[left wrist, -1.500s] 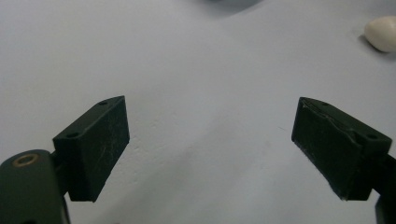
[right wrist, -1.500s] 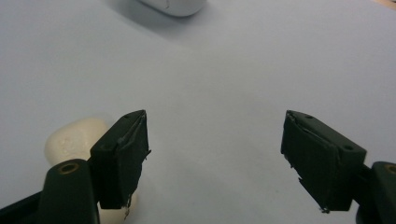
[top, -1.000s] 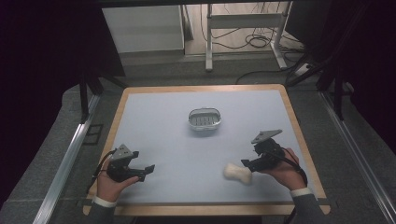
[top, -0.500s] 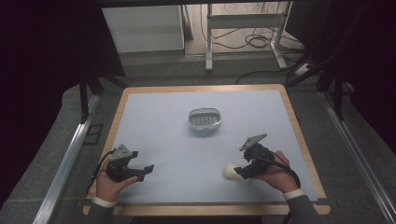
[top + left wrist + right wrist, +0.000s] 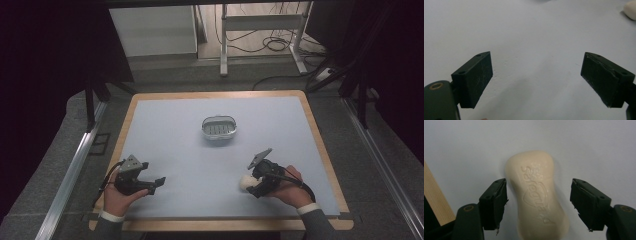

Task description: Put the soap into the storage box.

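Right gripper (image 5: 537, 205): black jaws apart, one either side of a cream soap bar (image 5: 537, 197) w/ embossed "Safeguard" lettering. Bar lies flat on the pale blue-grey table mat (image 5: 586, 147), lengthwise between the jaws; left jaw pad just beside the bar's edge, right jaw w/ a clear gap. Contact on the left side can't be told. Wooden table edge (image 5: 434, 200) at the lower left of the right gripper view.

From the high view, right gripper (image 5: 256, 183) sits at the near right of the table, held in the person's right hand (image 5: 290, 187), grey three-cornered plate on top, jaws pointing left over the soap bar (image 5: 247, 181).

Left gripper (image 5: 536, 80): jaws wide apart, nothing between them, just bare mat. White soap bar (image 5: 631, 9) visible far off at the top right corner of the left gripper view. From above, left gripper (image 5: 159, 182) is at the near left, in the left hand (image 5: 120, 195), well apart from the right one.

Near table centre, farther back: a small oval soap dish (image 5: 219, 129) w/ slotted base, empty-looking, well apart from both grippers.
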